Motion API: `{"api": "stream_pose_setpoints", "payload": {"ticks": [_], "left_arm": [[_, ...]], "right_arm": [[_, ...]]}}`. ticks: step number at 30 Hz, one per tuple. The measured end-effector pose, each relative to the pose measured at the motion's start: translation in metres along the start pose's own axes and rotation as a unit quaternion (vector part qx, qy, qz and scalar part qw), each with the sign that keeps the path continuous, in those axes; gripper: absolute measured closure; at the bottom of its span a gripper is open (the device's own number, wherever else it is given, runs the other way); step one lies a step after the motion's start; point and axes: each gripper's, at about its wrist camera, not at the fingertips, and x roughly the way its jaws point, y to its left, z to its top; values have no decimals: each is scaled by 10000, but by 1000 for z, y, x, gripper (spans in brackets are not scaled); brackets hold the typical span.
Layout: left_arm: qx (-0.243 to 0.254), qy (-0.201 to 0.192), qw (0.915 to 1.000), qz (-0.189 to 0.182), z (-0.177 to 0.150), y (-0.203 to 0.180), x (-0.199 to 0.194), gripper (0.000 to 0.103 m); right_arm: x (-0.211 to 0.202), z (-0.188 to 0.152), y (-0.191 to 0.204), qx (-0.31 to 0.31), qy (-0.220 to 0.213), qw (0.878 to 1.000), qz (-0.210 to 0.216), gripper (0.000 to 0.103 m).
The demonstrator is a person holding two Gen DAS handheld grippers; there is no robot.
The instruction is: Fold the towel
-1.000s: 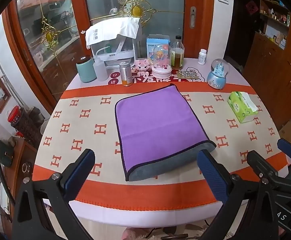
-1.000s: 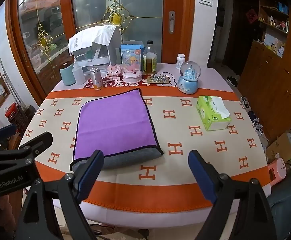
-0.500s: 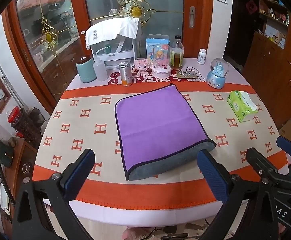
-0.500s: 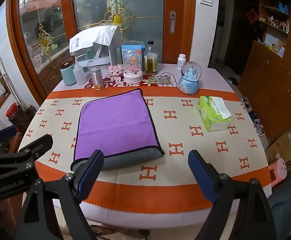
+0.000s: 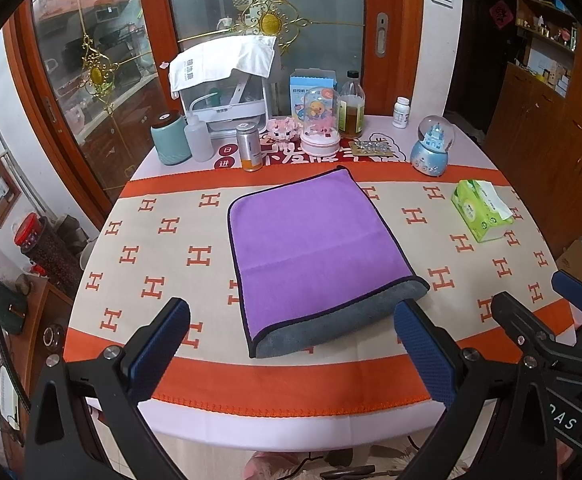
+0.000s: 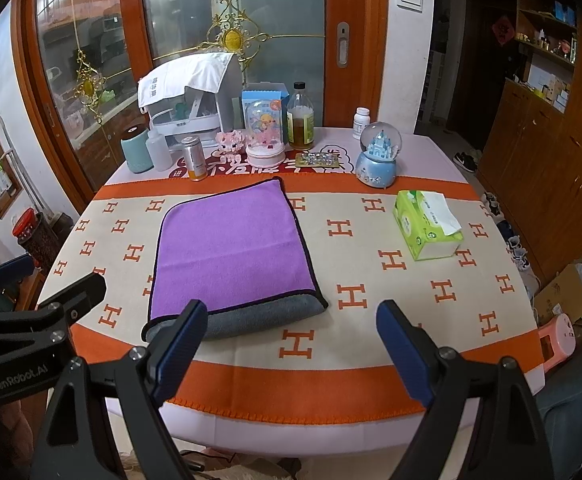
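Note:
A purple towel (image 5: 311, 240) with a grey underside lies folded flat on the table, its folded grey edge toward me; it also shows in the right wrist view (image 6: 231, 248). My left gripper (image 5: 291, 344) is open and empty, held above the near table edge in front of the towel. My right gripper (image 6: 287, 344) is open and empty, just right of the towel's near edge. The right gripper shows at the right edge of the left wrist view (image 5: 547, 320). The left gripper shows at the left of the right wrist view (image 6: 39, 312).
A green tissue box (image 6: 427, 230) sits right of the towel. Along the far edge stand a snow globe (image 6: 379, 156), a bottle (image 6: 301, 120), a pink music box (image 6: 265, 134), a can (image 6: 195, 158), a teal jar (image 6: 135, 149) and a white appliance (image 6: 191, 96).
Both grippers stay open and empty. The views shift only slightly; the towel has not moved.

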Motion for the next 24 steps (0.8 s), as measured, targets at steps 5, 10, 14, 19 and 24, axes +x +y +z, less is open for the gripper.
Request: {"api": "stream_pose_setpoints", "payload": {"ticks": [5,10,14,19,24], "left_arm": [[29,-13,10000,-45,-3,-4,-2,1],[38,-4,10000,-72,-2,-4,-4,1],[42,9,10000,-72,-2,-3,-3,1],[35,56,9999,-77,-2,-4,-1,1],[40,52,10000,-1,-3,-3,-2,1]], "right_arm": [[-5,0,1,31,-10,10000,-16,16],[-2,0,-5,69,-41,10000,-13,16],[-2,-1,-5,72,-50,10000,-15,16],[-2,1,-5,70,-53,10000,-10,16],[-2,5,-4,14,-96,10000,5,16]]}}
